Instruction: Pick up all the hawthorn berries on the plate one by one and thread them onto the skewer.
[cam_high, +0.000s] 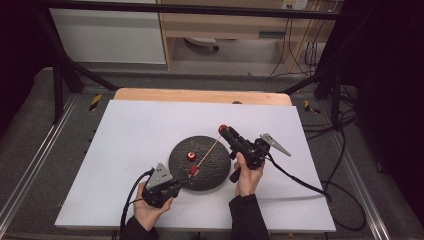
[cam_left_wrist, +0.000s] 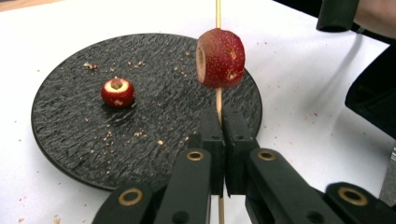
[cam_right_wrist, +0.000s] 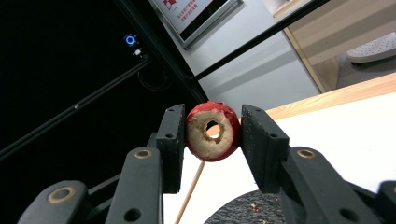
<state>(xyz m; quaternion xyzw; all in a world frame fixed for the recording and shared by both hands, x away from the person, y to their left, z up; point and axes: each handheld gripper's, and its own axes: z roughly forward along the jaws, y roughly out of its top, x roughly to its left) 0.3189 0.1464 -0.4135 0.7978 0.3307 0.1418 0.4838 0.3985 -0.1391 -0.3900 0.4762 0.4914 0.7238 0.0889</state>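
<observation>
On the black plate (cam_left_wrist: 70, 135), a loose cored fruit (cam_left_wrist: 117, 92) beside the skewer (cam_left_wrist: 218, 100).

Three cored red fruits (cam_left_wrist: 220, 58); one skewer (cam_left_wrist: 218, 100); one black plate (cam_left_wrist: 65, 140).

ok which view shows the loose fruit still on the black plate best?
Left gripper view: the cored red fruit sits large and sharp on the black plate, hole facing up. In the high view it is a small red dot. The right gripper view catches just the plate's edge.

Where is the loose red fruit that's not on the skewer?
The loose red fruit lies near the middle of the dark round plate in the high view, left of the skewer.
</observation>
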